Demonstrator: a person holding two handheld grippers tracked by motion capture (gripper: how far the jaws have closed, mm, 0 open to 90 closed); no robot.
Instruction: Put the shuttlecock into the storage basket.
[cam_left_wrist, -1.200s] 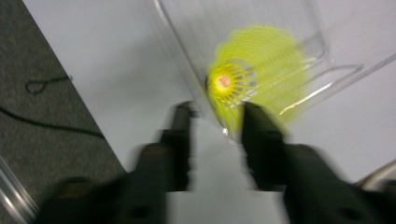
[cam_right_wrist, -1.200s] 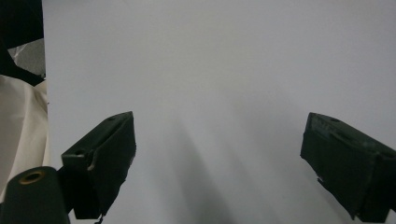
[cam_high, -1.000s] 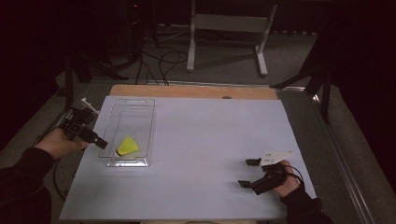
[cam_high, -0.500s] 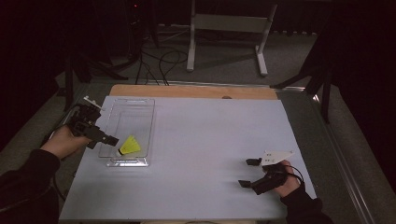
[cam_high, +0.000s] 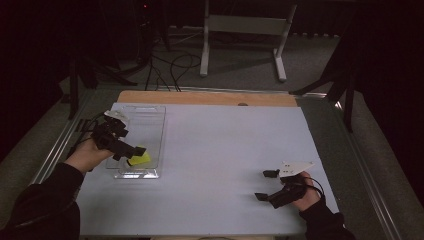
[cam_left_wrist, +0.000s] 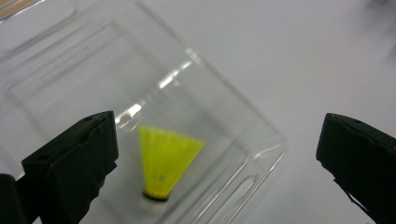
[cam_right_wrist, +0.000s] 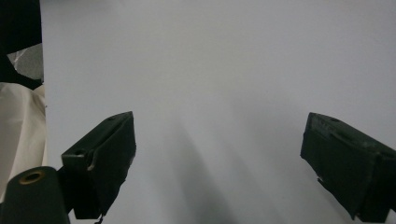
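My left gripper (cam_high: 131, 150) covers part of the yellow shuttlecock (cam_high: 141, 159); the clear tray (cam_left_wrist: 261, 126) around it runs off-frame, blurred.

A pale grey rectangular table top (cam_high: 230, 150) is lying under dim light, a strip of bare light wood (cam_high: 200, 98) showing along its far edge. Beyond, a white metal stand (cam_high: 245, 30) is standing on grey carpet (cam_high: 240, 70) (black cables (cam_high: 170, 67) trailing nearby), darkness surrounding everything.

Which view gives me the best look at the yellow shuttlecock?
The left gripper view: the yellow shuttlecock sits large inside the clear plastic tray. In the high view it is a small patch partly behind the left claw.
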